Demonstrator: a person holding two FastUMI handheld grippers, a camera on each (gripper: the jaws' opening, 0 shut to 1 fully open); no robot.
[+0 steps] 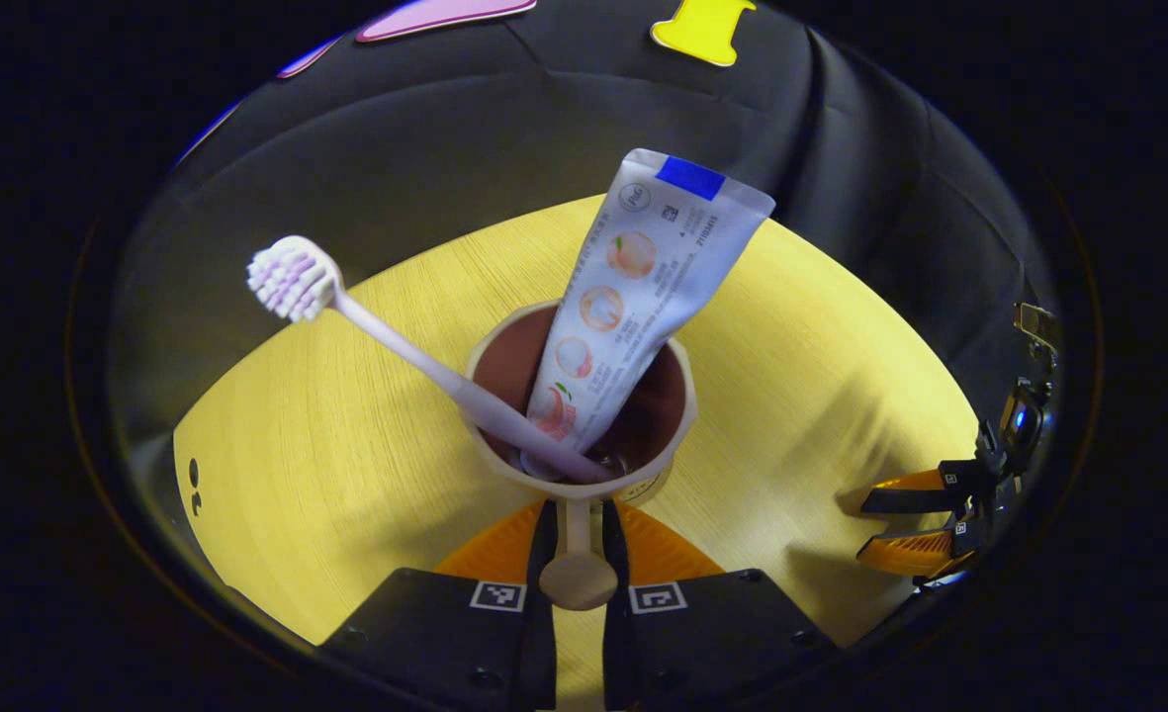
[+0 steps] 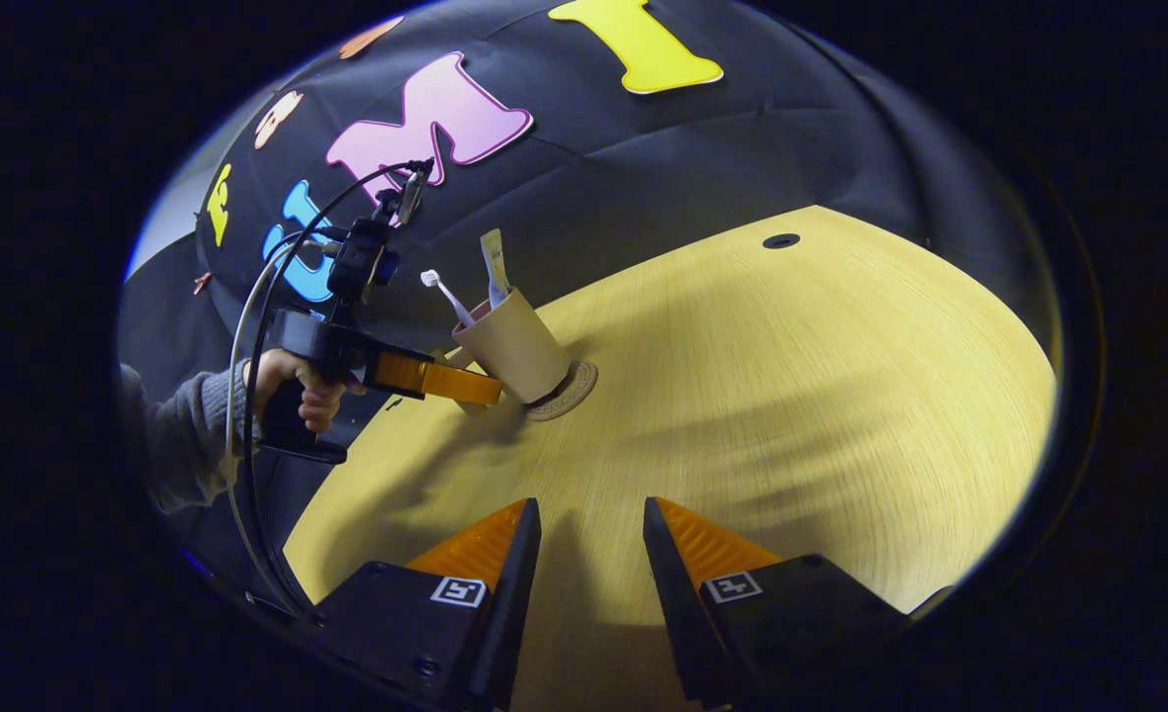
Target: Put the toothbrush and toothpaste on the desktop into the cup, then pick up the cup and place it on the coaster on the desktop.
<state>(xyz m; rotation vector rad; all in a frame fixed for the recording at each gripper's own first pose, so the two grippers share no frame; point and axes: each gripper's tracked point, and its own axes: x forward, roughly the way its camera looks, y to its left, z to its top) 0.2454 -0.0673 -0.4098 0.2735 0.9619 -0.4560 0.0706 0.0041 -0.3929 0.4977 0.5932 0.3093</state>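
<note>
While the cup (image 1: 584, 415) holds both the toothbrush (image 1: 396, 341) and the toothpaste (image 1: 633, 287), it stands on the round coaster (image 2: 566, 392), which lies on the yellow wooden desktop (image 2: 791, 396); in the right gripper view the cup leans somewhat and I cannot tell whether its base sits flat on the coaster. The toothbrush slants out over the cup's rim with its bristled head up and to one side, and the toothpaste tube stands taller behind it, its flat crimped end uppermost. Below the cup, its slim handle (image 1: 577, 554) runs down between the two fingers of the left gripper (image 1: 577, 539), which are closed on that handle from either side. In the right gripper view a hand (image 2: 292, 386) in a grey sleeve (image 2: 183, 435) holds this gripper (image 2: 480, 389) just beside the cup. Well apart from the cup, the right gripper (image 2: 591, 524) hangs over bare desktop with its fingers spread and nothing between them.
</note>
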